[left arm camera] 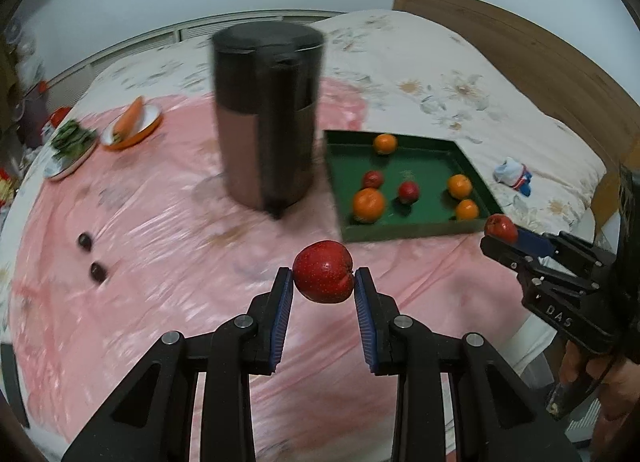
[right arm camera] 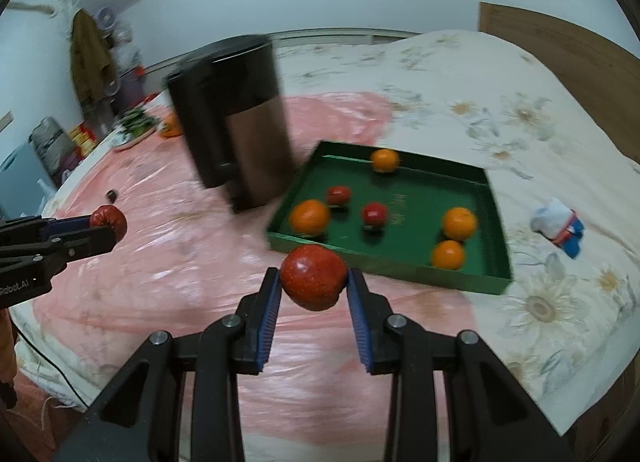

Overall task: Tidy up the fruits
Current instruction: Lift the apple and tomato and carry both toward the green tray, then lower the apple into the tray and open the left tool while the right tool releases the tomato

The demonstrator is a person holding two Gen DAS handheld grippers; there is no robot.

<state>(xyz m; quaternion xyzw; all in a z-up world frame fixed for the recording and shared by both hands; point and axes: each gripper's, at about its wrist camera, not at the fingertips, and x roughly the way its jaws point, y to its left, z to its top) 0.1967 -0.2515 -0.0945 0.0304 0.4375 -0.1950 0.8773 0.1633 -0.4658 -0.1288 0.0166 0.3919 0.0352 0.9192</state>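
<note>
My left gripper point(left arm camera: 323, 280) is shut on a red apple point(left arm camera: 322, 270), held above the pink sheet short of the green tray point(left arm camera: 416, 230). My right gripper point(right arm camera: 313, 280) is shut on a second red apple point(right arm camera: 312, 270), just before the tray's near wall point(right arm camera: 400, 268). Each view also shows the other gripper with its apple: the right gripper point(left arm camera: 500, 236) is at the tray's near right corner, and the left gripper point(right arm camera: 106, 227) is at the far left. Inside the tray lie several oranges point(left arm camera: 368, 203) and two small red fruits point(left arm camera: 409, 191).
A tall dark cylindrical bin point(left arm camera: 266, 117) stands left of the tray. Two small dark fruits point(left arm camera: 98, 272) lie on the pink sheet point(left arm camera: 160, 262). Plates with a carrot point(left arm camera: 132, 123) and greens point(left arm camera: 72, 141) sit far left. A sock point(left arm camera: 514, 175) lies right of the tray, and a person's hand point(left arm camera: 584, 366) holds the right gripper.
</note>
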